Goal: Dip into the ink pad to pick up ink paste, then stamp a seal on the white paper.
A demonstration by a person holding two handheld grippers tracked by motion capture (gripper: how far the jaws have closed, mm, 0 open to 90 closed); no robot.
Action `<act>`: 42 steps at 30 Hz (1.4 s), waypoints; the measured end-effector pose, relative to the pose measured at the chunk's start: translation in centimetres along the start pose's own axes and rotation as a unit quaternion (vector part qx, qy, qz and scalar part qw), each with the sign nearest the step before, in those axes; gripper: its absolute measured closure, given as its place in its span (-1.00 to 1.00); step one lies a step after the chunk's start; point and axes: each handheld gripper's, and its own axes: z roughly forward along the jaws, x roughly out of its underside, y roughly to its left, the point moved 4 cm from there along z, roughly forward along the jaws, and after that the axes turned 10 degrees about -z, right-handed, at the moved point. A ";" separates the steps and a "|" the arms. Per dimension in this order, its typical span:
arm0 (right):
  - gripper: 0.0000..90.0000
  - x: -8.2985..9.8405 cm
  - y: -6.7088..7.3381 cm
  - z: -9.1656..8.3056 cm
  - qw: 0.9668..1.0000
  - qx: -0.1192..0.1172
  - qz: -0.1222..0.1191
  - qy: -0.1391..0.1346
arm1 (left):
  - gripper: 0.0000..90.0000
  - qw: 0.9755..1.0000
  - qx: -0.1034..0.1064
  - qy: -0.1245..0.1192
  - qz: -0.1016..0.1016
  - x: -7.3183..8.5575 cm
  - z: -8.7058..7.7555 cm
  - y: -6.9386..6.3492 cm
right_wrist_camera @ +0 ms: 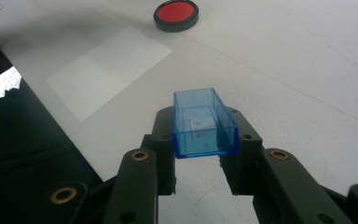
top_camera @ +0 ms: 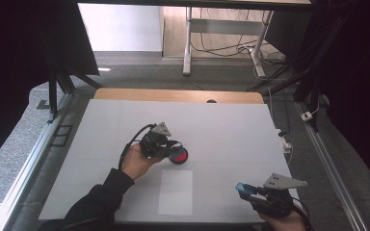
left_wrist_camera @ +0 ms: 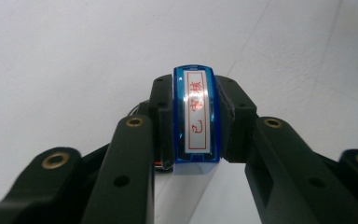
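Observation:
My left gripper (top_camera: 172, 148) is shut on a blue stamp (left_wrist_camera: 196, 116) whose white face carries red characters in a red frame. In the high view its jaws hang right at the near left edge of a round red ink pad (top_camera: 181, 155) in a black case; whether they touch it I cannot tell. My right gripper (top_camera: 248, 190) sits near the table's front right, shut on a clear blue cap (right_wrist_camera: 204, 123) with its hollow side facing up. The same ink pad (right_wrist_camera: 176, 15) lies far ahead of the cap.
A white sheet of paper (top_camera: 175, 191) lies flat on the white table (top_camera: 231, 125), between the two grippers and near the front edge. A dark sleeve (right_wrist_camera: 18, 158) comes in at the left of the right gripper view. Metal rails (top_camera: 332, 163) run beside the table.

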 end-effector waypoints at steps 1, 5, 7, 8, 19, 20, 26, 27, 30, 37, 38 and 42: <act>0.52 0.0 0.0 0.0 1.000 0.000 -0.001 0.001 | 0.56 1.000 0.002 -0.001 0.002 0.0 -0.2 -0.1; 0.52 0.0 0.0 0.0 1.000 0.000 -0.003 0.002 | 0.56 1.000 0.009 -0.006 0.004 0.1 -1.1 -0.6; 0.52 0.0 0.1 0.0 1.000 0.000 -0.003 0.002 | 0.56 1.000 0.010 -0.009 0.006 0.1 -1.6 -0.8; 0.52 0.0 0.1 0.0 1.000 0.000 -0.004 0.002 | 0.56 1.000 0.012 -0.010 0.006 0.1 -1.8 -0.9; 0.52 0.0 0.1 0.1 1.000 -0.002 -0.003 0.005 | 0.56 1.000 0.027 -0.011 0.008 0.8 -3.2 -1.9; 0.52 0.0 0.1 0.0 1.000 -0.002 -0.003 0.005 | 0.56 0.999 0.028 -0.013 0.007 0.9 -3.4 -2.1; 0.52 0.1 0.2 0.0 1.000 -0.005 -0.004 0.007 | 0.56 0.999 0.039 -0.018 0.009 1.2 -4.3 -3.2; 0.52 0.1 0.2 0.0 1.000 -0.005 -0.005 0.007 | 0.56 0.999 0.040 -0.020 0.011 1.2 -4.4 -3.4; 0.52 0.1 0.2 0.0 1.000 -0.005 -0.004 0.007 | 0.57 0.999 0.043 -0.022 0.014 1.3 -4.8 -3.8; 0.52 0.0 0.2 0.1 1.000 -0.005 -0.009 0.010 | 0.57 0.999 0.049 -0.010 0.001 1.9 -5.0 -4.5; 0.52 0.0 0.2 0.1 1.000 -0.005 -0.009 0.011 | 0.57 0.999 0.050 -0.012 0.001 1.9 -5.0 -4.6; 0.52 0.0 0.2 0.1 1.000 -0.006 -0.009 0.011 | 0.57 0.999 0.049 -0.013 0.002 2.2 -5.2 -4.9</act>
